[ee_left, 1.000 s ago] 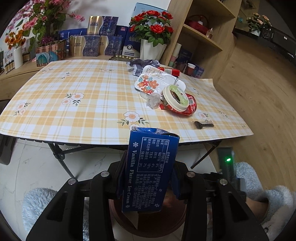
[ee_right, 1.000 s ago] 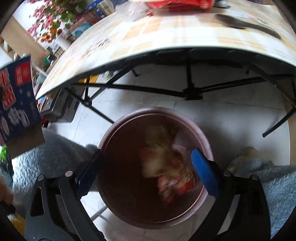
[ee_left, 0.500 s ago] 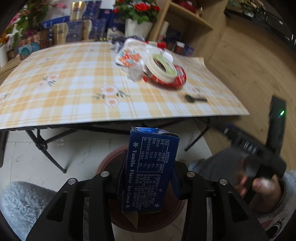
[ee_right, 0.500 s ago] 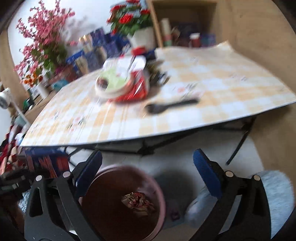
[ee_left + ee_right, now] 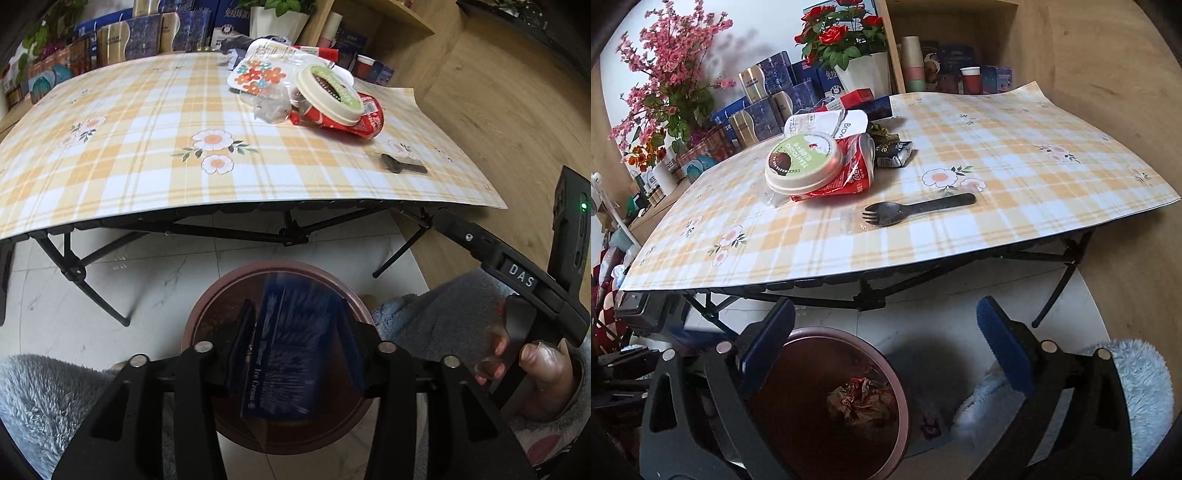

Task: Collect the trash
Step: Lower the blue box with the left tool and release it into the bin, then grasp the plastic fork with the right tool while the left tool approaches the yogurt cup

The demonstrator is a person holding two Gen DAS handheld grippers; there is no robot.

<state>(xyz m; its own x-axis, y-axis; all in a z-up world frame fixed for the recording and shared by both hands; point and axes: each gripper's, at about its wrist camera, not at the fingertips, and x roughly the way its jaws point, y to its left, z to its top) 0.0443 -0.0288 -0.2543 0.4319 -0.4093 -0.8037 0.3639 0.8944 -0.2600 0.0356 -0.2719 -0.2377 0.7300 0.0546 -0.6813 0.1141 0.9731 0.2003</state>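
Note:
My left gripper (image 5: 295,314) hangs over the brown trash bin (image 5: 221,291) and its jaws are opening. The blue ice cream box (image 5: 288,350) sits between them, motion-blurred, sliding down toward the bin and no longer pinched. My right gripper (image 5: 886,314) is open with nothing between its blue pads, above the bin (image 5: 886,365), which holds crumpled wrappers (image 5: 860,398). On the plaid table lie a green-lidded cup (image 5: 803,162) on a red wrapper (image 5: 849,173), a black spork (image 5: 916,210), a dark wrapper (image 5: 895,153) and a flowered tray (image 5: 258,74).
The folding table's black legs (image 5: 868,295) stand just behind the bin. Boxes and flower pots (image 5: 857,74) line the table's far side, with wooden shelves to the right. A hand (image 5: 535,365) in a fluffy sleeve holds the other tool at the right.
The left gripper sank toward the bin and its jaws spread; the box, gripped firmly before, now slips down. The right gripper rose and tilted up from the bin toward the table.

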